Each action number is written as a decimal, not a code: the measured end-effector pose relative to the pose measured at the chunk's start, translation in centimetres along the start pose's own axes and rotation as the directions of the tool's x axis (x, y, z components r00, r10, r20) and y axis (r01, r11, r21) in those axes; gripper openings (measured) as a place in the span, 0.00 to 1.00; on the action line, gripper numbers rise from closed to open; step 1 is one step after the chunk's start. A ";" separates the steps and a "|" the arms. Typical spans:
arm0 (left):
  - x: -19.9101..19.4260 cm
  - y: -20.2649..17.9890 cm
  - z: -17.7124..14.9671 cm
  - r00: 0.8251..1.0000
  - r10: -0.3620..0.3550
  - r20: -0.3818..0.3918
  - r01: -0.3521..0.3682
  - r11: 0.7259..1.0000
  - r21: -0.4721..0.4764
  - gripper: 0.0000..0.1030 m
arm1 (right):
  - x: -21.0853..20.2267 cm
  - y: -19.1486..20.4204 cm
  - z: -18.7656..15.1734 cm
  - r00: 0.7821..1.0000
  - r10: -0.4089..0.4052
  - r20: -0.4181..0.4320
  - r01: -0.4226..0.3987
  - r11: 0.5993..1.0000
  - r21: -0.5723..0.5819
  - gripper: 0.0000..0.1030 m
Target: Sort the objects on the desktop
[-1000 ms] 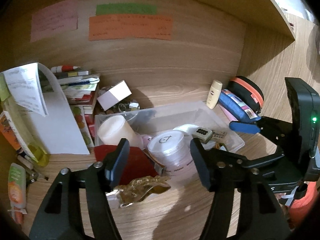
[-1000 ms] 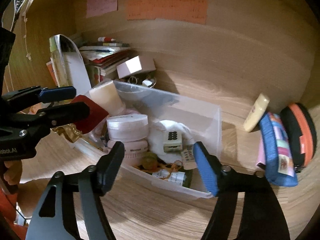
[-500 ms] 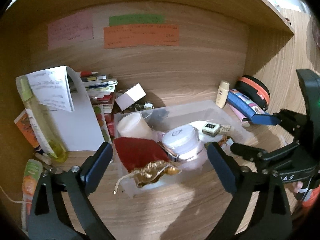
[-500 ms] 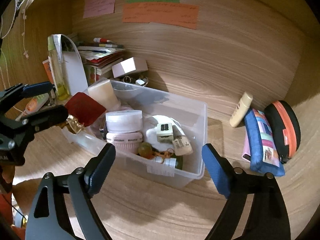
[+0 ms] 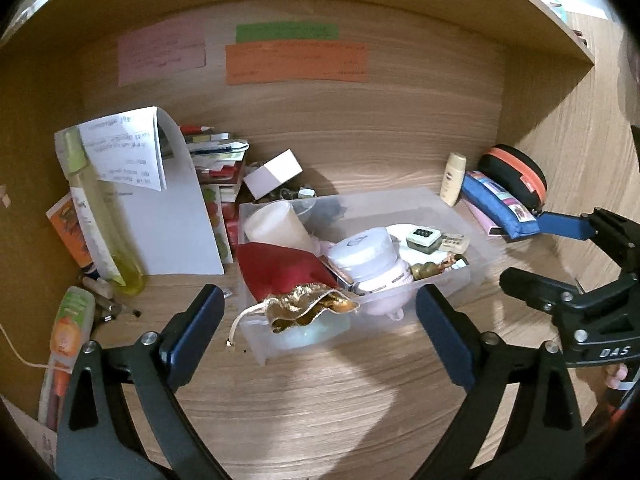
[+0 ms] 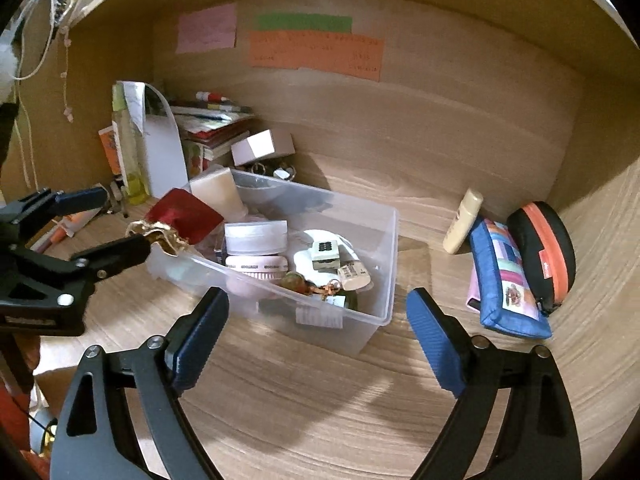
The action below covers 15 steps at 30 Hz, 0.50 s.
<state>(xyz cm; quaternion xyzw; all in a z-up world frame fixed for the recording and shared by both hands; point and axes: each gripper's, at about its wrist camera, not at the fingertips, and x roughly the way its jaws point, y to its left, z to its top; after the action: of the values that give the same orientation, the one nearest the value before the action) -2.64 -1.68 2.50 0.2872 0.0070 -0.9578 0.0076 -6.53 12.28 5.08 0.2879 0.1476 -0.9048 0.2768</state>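
Note:
A clear plastic bin (image 5: 460,208) stands mid-desk, packed with a cream cylinder (image 5: 276,228), a white jar (image 5: 364,252), a small dotted box (image 5: 424,236) and trinkets. A red pouch with gold trim (image 5: 280,268) lies draped over its near left corner. My left gripper (image 5: 316,320) is open just in front of that corner, touching nothing. My right gripper (image 6: 316,312) is open before the bin's (image 6: 384,264) right end, also with nothing in it. In the right wrist view, the left gripper (image 6: 108,224) sits beside the pouch (image 6: 184,212).
A blue pencil case (image 6: 504,280), a black-and-orange case (image 6: 544,248) and a cream tube (image 6: 464,224) lie against the right wall. At the left are a yellow bottle (image 5: 100,216), a curled paper (image 5: 172,220), stacked books (image 5: 216,152) and an orange tube (image 5: 68,328). A shelf hangs overhead.
Both grippers have opened wider and drawn back from the bin. The red pouch, earlier right between the left fingers, now lies clear of them on the bin's corner.

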 end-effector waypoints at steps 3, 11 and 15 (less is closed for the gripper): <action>0.2 -0.1 -0.2 1.000 0.005 -0.004 -0.005 1.000 -0.002 0.95 | -0.4 0.0 0.0 1.000 0.012 0.015 -0.012 1.000 0.006 0.88; 0.6 -0.2 -0.4 1.000 0.008 -0.020 -0.009 1.000 -0.006 0.95 | -0.4 -0.1 -0.1 1.000 0.022 0.016 -0.022 1.000 0.020 0.92; 0.9 -0.2 -0.2 1.000 0.004 -0.027 -0.004 1.000 0.000 0.95 | -0.3 -0.3 -0.4 1.000 0.023 0.014 -0.024 0.999 0.025 0.92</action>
<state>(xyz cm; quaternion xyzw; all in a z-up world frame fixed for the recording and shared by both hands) -3.25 -1.47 1.82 0.3004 0.0067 -0.9537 0.0096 -6.29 12.78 5.00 0.2870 0.1312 -0.9052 0.2849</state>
